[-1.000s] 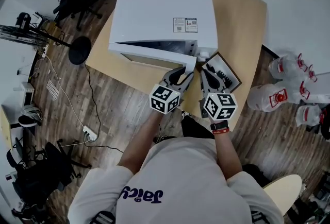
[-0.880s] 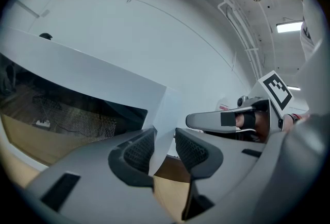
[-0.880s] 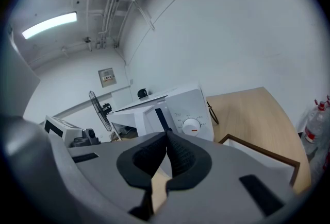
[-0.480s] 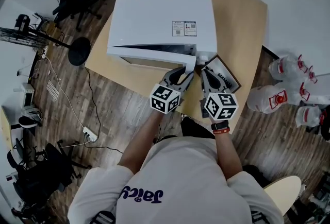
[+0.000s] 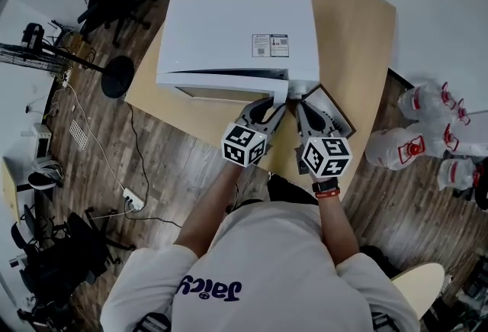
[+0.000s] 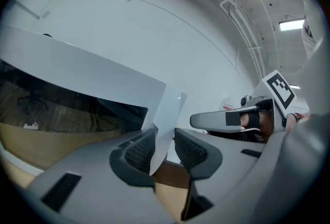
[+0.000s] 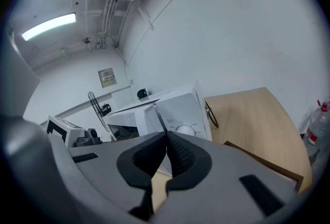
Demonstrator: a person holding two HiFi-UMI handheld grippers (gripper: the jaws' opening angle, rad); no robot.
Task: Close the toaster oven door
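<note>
"On the wooden table [image 5: 358, 25], what do we enter for the toaster oven [image 5: 236, 29]?"

"We enter a white unit standing on the table, its door [image 5: 213, 81] ajar by a narrow margin. A dark slit shows along the front in the head view. The left gripper view shows the dark cavity behind the panel."

"And the left gripper [image 6: 165, 141]?"

"Its jaws stand apart and straddle the door's free edge. They have just been closing, with the panel between them. We note the pad at that view's left lying against the panel. The other pad stands just off it (a sliver of table shows in the gap), so we record no clamp."

"The right gripper [image 7: 166, 138]?"

"Jaws together, nothing between them. It sits just beside the left gripper at the oven's front right corner and faces the control panel and its dial [image 7: 186, 129]."

"Anything else nearby?"

"We list a dark shallow tray [image 5: 341, 113] on the table just right of the oven, partly covered by the right gripper in the head view. Clear bottles [image 5: 423, 128] stand on the wood floor [image 5: 175, 162], apart from the table."
</note>
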